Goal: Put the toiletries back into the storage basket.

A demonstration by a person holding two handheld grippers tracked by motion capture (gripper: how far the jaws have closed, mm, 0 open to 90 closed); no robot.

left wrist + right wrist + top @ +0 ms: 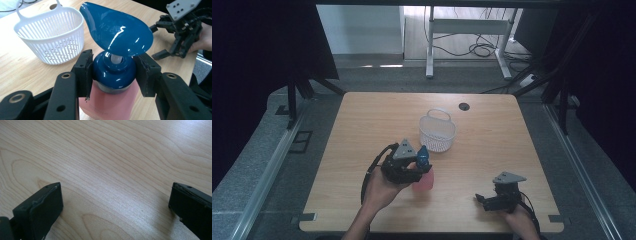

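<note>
- At counter [362,125] centre, toward 7 o'clock of the white basket [437,131]: pink pump bottle [110,105], blue collar clamped by left gripper [113,72] fingers; base cut off below.
- At 4 o'clock: right gripper [115,202], fingers wide over bare wood.

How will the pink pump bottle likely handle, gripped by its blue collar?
The pump bottle looks rigid; its glossy collar may slip in the left gripper. The broad pump head probably makes it top-heavy, apt to tip.
</note>
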